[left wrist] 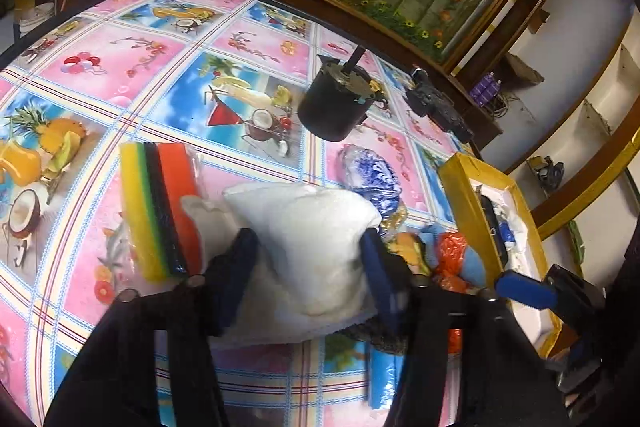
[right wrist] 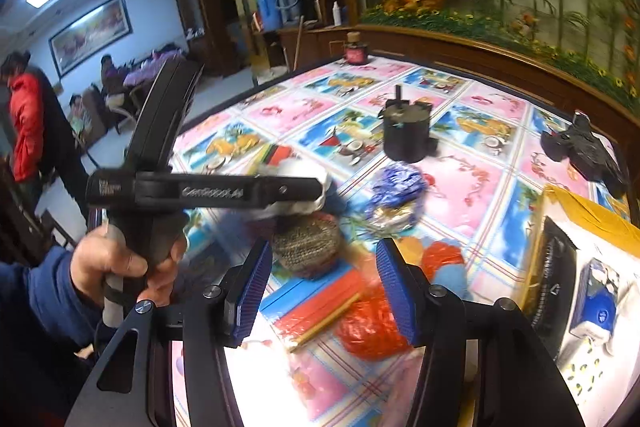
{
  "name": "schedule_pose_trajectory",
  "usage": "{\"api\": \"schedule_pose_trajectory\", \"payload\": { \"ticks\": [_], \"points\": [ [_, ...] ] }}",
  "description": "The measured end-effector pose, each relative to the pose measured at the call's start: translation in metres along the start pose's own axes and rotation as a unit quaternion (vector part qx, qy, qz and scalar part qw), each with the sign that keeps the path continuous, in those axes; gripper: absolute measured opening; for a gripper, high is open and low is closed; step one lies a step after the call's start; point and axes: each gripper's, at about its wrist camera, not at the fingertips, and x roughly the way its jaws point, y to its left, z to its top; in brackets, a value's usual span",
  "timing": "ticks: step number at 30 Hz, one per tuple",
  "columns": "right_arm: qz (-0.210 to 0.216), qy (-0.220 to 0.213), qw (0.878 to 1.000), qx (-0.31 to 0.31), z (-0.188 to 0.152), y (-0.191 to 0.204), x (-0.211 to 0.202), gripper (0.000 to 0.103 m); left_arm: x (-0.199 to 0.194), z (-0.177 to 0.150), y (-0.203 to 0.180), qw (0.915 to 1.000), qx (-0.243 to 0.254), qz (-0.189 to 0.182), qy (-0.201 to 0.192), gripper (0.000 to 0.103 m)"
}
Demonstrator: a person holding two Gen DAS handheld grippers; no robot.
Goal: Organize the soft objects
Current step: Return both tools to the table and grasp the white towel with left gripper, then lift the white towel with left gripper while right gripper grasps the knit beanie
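Squeezing a white puffy bag (left wrist: pixel 312 247) between its two blue pads, the left gripper (left wrist: pixel 308 259) holds it just above the table (left wrist: pixel 248 39). The bag bulges out in front of the pads, and it looks soft like cotton. A hand (right wrist: pixel 120 267) in a blue sleeve holds that gripper's handle, as the right wrist view shows.

The right gripper (right wrist: pixel 324 291) has its pads apart with nothing pinched between them. It hangs over a heap of soft things on the table. Straight below it lie an orange plastic bag (right wrist: pixel 372 327) and a red and blue flat pack (right wrist: pixel 320 303). Just past them sits a round brown scrubber (right wrist: pixel 308 247), partly blurred. A blue and white crinkly bag (right wrist: pixel 396 191) lies a bit farther back.

To the left of the white bag lies a pack of striped sponges (left wrist: pixel 160 211) in yellow, green, black and orange. It rests flat on the table and is close beside the bag.

A yellow box (left wrist: pixel 464 195) with a white inside stands open at the right edge of the table. A black strip and a small blue and white pack lie in it. A black round motor (left wrist: pixel 336 107) stands farther back, well apart from the soft things.
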Motion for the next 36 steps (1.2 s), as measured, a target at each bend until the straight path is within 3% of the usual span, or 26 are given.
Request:
{"api": "schedule_pose_trajectory", "payload": {
  "ticks": [4, 11, 14, 21, 25, 32, 36],
  "points": [
    [-0.024, 0.026, 0.999, -0.027, 0.001, 0.015, 0.019, 0.055, -0.002, -0.001, -0.004, 0.9999, 0.012, 0.007, -0.007, 0.042],
    [-0.058, 0.042, 0.997, -0.037, 0.021, 0.039, 0.069, 0.055, -0.004, -0.001, -0.003, 0.9998, 0.012, 0.012, -0.011, 0.041],
    [-0.082, 0.049, 0.995, -0.040, 0.018, 0.049, 0.087, 0.047, -0.006, -0.001, -0.001, 0.9998, 0.009, 0.014, -0.014, 0.041],
    [-0.080, 0.021, 0.996, -0.017, 0.017, 0.049, 0.073, 0.044, -0.013, -0.003, -0.010, 0.9973, 0.042, 0.047, -0.039, 0.031],
    [-0.091, 0.005, 0.996, 0.001, 0.015, 0.043, 0.070, 0.044, -0.011, -0.003, -0.011, 0.9968, 0.046, 0.053, -0.038, 0.031],
    [-0.089, 0.017, 0.996, 0.009, 0.011, 0.037, 0.078, 0.045, -0.003, -0.008, -0.021, 0.9938, 0.078, 0.075, -0.027, 0.031],
    [-0.085, 0.019, 0.996, 0.020, 0.012, 0.029, 0.077, 0.050, -0.001, -0.010, -0.023, 0.9928, 0.086, 0.080, -0.023, 0.031]
  ]
}}
